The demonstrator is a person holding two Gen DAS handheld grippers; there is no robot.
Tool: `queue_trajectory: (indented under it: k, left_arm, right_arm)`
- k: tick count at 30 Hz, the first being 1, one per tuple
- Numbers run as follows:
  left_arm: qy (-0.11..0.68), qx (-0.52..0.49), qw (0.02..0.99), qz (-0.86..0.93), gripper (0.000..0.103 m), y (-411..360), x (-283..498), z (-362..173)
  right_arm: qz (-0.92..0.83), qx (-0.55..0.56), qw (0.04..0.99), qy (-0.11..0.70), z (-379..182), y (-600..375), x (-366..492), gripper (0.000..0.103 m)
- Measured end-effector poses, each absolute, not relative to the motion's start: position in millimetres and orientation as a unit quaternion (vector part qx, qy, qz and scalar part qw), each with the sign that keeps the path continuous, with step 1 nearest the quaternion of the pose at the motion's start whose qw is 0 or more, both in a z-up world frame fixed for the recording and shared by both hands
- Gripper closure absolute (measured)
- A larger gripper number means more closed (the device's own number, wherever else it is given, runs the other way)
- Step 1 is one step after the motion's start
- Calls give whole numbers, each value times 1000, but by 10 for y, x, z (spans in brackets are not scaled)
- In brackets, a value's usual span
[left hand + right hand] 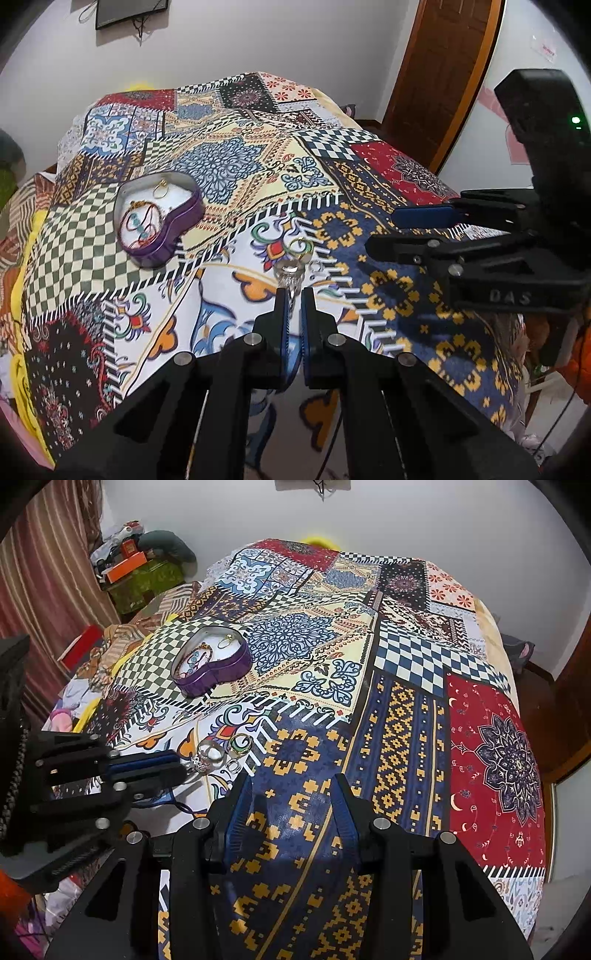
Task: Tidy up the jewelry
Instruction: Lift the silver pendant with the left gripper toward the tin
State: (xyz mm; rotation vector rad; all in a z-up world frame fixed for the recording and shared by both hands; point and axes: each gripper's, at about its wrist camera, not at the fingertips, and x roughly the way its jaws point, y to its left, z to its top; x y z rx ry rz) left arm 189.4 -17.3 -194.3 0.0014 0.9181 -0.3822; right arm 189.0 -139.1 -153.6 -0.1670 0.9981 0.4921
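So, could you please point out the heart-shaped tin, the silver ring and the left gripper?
heart-shaped tin [229, 672]: right wrist view, purple side wall.
silver ring [212, 755]: right wrist view, band, at the left gripper's tips.
left gripper [293, 295]: left wrist view, between its fingertips.

I see a matt printed patchwork cloth [388, 221] under everything. The purple heart-shaped tin [159, 218] looks like glossy painted metal outside, dull silver inside. The chunky silver ring [291, 275] between my left gripper's [293, 295] tips is shiny, rough-set metal. Both grippers, the right gripper [291, 786] too, are matt black plastic with ribbed blue pads [236, 812] and bright metal pins [255, 338].
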Motion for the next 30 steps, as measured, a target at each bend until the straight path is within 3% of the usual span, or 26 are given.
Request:
queue_trajectory:
  k: [3, 5, 7, 8, 18, 20, 22, 30]
  left_arm:
    - [439, 12, 882, -170, 96, -116, 1853, -1940]
    - [443, 14, 881, -167, 86, -97, 1856, -1955]
    - [446, 14, 881, -159, 63, -86, 1888, -1991]
    - [447, 14, 880, -158, 63, -90, 1910, -2010]
    - [443, 17, 880, -172, 64, -251, 2097, -2148]
    - [437, 26, 882, -174, 73, -281, 2098, -2147]
    - [435, 30, 880, -186, 89, -310, 2101, -2146]
    - [430, 25, 884, -182, 90, -276, 2011, -2113]
  right_arm:
    - [233, -82, 845, 475, -1551, -1375, 1897, 63]
    - [234, -80, 843, 478, -1568, -1368, 1907, 63]
    - [235, -77, 841, 482, -1583, -1365, 1921, 63]
    - [235, -76, 840, 484, -1586, -1362, 1922, 63]
    - [236, -78, 838, 487, -1592, -1378, 1933, 63]
    - [234, -75, 838, 488, -1595, -1393, 1946, 63]
    - [234, -72, 838, 488, -1595, -1405, 1951, 63]
    - [238, -77, 840, 482, -1571, -1379, 1932, 63]
